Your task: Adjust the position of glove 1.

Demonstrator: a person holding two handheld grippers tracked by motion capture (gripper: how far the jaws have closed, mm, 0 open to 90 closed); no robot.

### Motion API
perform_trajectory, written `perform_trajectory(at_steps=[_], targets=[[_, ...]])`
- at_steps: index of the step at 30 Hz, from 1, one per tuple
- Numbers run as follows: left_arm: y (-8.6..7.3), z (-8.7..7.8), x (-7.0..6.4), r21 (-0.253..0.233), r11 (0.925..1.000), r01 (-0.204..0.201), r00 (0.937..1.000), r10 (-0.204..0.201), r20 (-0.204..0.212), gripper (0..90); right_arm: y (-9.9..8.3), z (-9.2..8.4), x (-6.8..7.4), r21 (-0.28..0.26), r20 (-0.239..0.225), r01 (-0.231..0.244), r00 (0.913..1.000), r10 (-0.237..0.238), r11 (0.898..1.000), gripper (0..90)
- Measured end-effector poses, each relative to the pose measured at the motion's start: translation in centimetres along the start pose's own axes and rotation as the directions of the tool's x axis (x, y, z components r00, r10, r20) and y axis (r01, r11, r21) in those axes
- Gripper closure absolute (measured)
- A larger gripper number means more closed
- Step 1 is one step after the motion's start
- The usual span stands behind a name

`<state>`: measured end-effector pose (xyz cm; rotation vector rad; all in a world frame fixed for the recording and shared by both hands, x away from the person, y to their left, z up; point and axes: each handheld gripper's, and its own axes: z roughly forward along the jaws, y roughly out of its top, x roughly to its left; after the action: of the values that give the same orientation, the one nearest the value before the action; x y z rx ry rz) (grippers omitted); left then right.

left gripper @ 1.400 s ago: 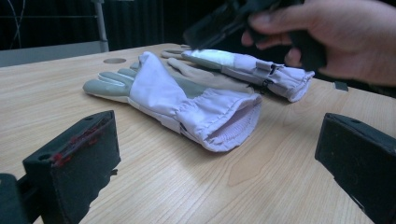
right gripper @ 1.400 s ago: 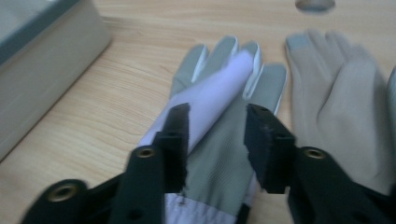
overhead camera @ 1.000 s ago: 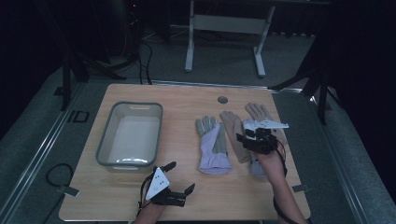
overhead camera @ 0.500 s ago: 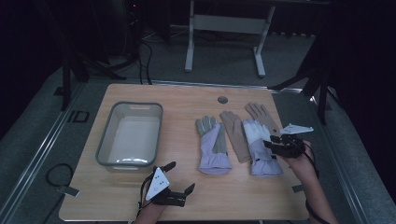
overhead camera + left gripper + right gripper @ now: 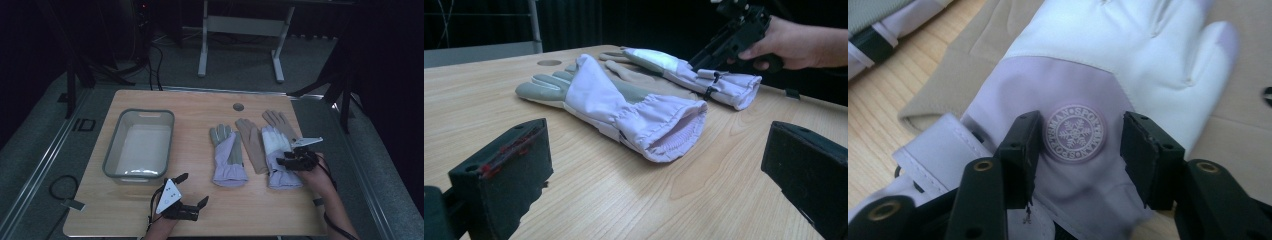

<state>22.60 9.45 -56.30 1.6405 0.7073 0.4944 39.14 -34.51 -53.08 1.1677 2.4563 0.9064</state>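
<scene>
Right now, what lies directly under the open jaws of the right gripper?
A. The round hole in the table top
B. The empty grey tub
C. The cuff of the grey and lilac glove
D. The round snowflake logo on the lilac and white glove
D: in the right gripper view the right gripper stands with its jaws apart on either side of the round logo on the lilac and white glove.

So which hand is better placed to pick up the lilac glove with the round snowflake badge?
The right. Its claw hangs right over that lilac glove, jaws apart either side of the badge. The left claw sits open near the table's front edge, well short of it.
</scene>
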Motion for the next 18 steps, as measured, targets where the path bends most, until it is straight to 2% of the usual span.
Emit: perform_trajectory(at_steps=[1, 2, 5, 7, 9, 11, 12, 15, 18], targets=[[0.0, 0.0, 0.0, 0.0, 1.0, -0.001, 1.0, 0.001, 0.0, 0.0, -0.1, 0.1, -0.1, -0.008, -0.02, -0.018, 0.9996, 0.018, 1.0, 58.2], [0.0, 0.0, 0.0, 0.001, 1.0, -0.004, 1.0, 0.004, 0.0, 0.0, -0.3, 0.1, -0.1, -0.017, -0.034, -0.019, 0.9992, 0.019, 1.0, 59.9], [0.0, 0.0, -0.1, 0.003, 0.9999, -0.01, 0.9999, 0.01, 0.001, 0.0, -0.6, 0.2, 0.2, -0.025, -0.019, -0.045, 0.9988, 0.044, 0.999, 66.0], [0.0, 0.0, 0.0, 0.003, 1.0, -0.008, 1.0, 0.008, 0.0, 0.0, -0.5, 0.1, 0.8, -0.018, 0.009, -0.037, 0.9993, 0.038, 0.999, 74.0], [0.0, 0.0, 0.0, 0.0, 1.0, -0.005, 1.0, 0.005, -0.002, 0.0, -0.2, -0.1, 1.3, -0.009, 0.035, -0.039, 0.9986, 0.039, 0.999, 77.7], [0.0, 0.0, -0.1, 0.0, 1.0, -0.006, 1.0, 0.006, -0.003, 0.0, -0.1, -0.2, 1.4, -0.004, 0.038, -0.041, 0.9984, 0.041, 0.999, 78.7], [0.0, 0.0, -0.1, 0.0, 1.0, -0.008, 1.0, 0.008, -0.003, 0.0, 0.2, -0.7, 1.5, -0.009, 0.043, -0.057, 0.9975, 0.057, 0.998, 79.8], [0.0, 0.0, -0.1, 0.0, 1.0, -0.008, 1.0, 0.008, -0.003, 0.0, 0.4, -1.8, 1.6, -0.018, 0.041, -0.063, 0.9971, 0.064, 0.998, 80.2], [0.0, 0.0, 0.0, 0.0, 1.0, -0.005, 1.0, 0.005, -0.003, 0.0, 0.7, -3.0, 1.7, -0.029, 0.018, -0.061, 0.9979, 0.062, 0.998, 80.4]])
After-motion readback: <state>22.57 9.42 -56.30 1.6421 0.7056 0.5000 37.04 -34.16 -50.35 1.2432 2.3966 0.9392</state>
